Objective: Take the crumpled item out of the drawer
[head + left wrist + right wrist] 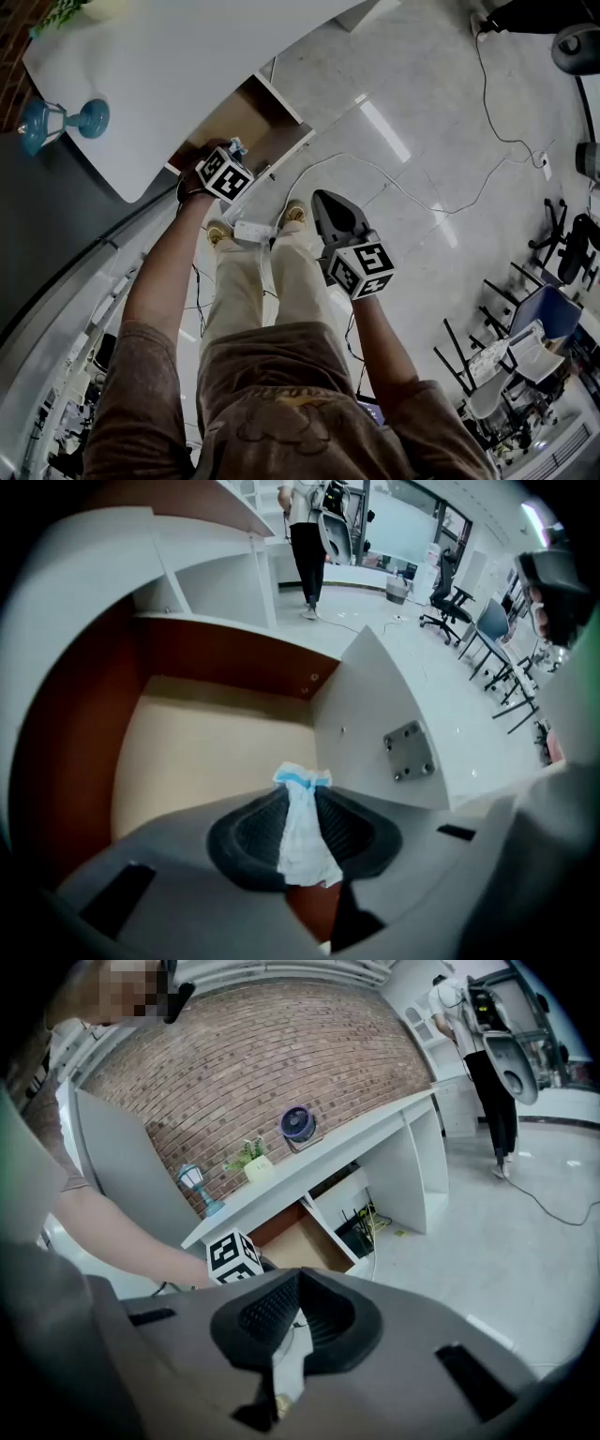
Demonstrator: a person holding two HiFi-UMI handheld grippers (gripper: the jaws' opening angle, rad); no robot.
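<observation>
**Plucked From the Drawer, Held in a Pinch**

Grips the crumpled item (305, 850) in the left gripper (300, 797), both pads (251, 829) pressed flat against its sides, at the lower centre of the left gripper view. Holds it over the open drawer (197, 761), which fills the left middle of that view with bare pale wood and nothing else inside. Points that tool steeply downward, most likely because a drawer under a desk top allows a reach only from above. Holds the right gripper (298, 1281) off to the side with its pads together on nothing, aimed towards the white desk (319, 1171) at the centre of its own view; probably parked there because so light a catch needs only one tool. Shows up again in the head view as a small blue-and-white tuft (235, 146) at upper centre-left, over the drawer's front edge.

Looks like thin white paper or tissue, creased and twisted into a narrow strip, with a light blue band across the far end. Fans out slightly beyond the pads and hangs ragged on the near side. Seems soft and almost weightless, so apt to slip or tear if caught by a single fold. Appears off the drawer floor but not yet carried away from the drawer.
</observation>
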